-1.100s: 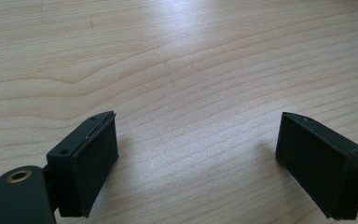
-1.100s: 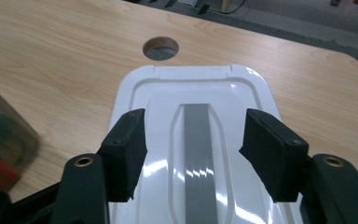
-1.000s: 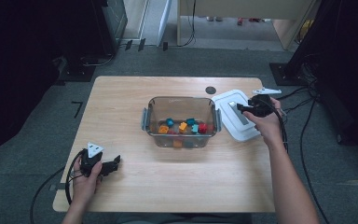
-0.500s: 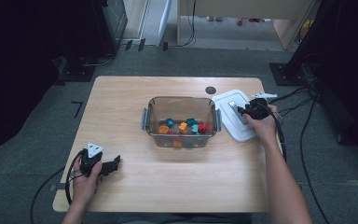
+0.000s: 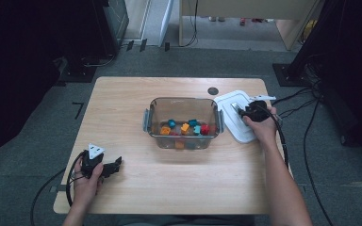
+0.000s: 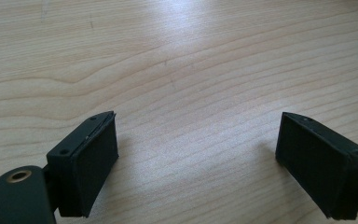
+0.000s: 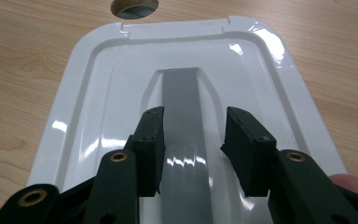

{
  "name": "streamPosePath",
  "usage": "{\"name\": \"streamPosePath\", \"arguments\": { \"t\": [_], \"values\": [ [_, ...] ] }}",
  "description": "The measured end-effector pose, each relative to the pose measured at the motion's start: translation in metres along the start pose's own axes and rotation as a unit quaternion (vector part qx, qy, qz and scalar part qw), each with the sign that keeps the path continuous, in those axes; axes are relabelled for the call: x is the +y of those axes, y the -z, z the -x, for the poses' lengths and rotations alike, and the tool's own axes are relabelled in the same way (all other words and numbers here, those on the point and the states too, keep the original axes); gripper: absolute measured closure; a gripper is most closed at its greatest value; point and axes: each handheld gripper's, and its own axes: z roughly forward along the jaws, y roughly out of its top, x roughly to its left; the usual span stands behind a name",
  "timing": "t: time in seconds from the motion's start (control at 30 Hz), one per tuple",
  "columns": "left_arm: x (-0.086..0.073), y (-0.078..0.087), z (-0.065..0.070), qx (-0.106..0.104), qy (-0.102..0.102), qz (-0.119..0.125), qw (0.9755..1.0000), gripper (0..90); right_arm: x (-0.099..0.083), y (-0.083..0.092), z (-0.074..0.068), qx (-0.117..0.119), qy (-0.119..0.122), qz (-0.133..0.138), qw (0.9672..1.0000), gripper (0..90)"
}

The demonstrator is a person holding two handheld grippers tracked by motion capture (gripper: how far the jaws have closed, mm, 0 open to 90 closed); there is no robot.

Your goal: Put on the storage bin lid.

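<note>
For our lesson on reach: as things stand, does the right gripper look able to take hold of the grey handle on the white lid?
Probably yes. The right gripper straddles the grey handle of the white lid, jaws closing with a gap left each side, and nothing lies between.

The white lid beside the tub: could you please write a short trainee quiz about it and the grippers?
1. True or false: the white lid sits on the clear tub.
2. What runs between the right gripper jaws?
3. Which gripper hovers over bare table: A left, B right?

Key: 1 false, it lies beside the tub. 2 the lid's grey handle strip. 3 A, the left gripper.
</note>
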Motion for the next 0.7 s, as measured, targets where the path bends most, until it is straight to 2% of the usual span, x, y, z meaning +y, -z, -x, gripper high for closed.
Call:
{"name": "streamPosePath", "arguments": {
  "t": [0.13, 0.3, 0.43, 0.5, 0.53, 0.7],
  "values": [
    [0.000, 0.000, 0.000, 0.000, 0.000, 0.000, 1.0000, 12.8, -0.003, -0.004, -0.003, -0.005, 0.016, -0.015, 0.9998, 58.1],
    [0.000, 0.000, 0.000, 0.000, 0.000, 0.000, 1.0000, 12.8, -0.008, -0.004, -0.001, 0.001, -0.004, 0.002, 1.0000, 58.2],
    [0.000, 0.000, 0.000, 0.000, 0.000, 0.000, 1.0000, 12.8, -0.014, -0.003, -0.005, -0.011, 0.003, 0.015, 0.9998, 57.5],
    [0.000, 0.000, 0.000, 0.000, 0.000, 0.000, 1.0000, 12.8, -0.015, -0.002, -0.006, -0.018, 0.004, 0.017, 0.9997, 60.9],
    [0.000, 0.000, 0.000, 0.000, 0.000, 0.000, 1.0000, 12.8, -0.015, -0.002, -0.006, -0.014, -0.001, 0.017, 0.9998, 66.4],
    [0.000, 0.000, 0.000, 0.000, 0.000, 0.000, 1.0000, 12.8, -0.015, -0.001, -0.006, -0.008, 0.001, 0.016, 0.9998, 67.8]
  ]
}}
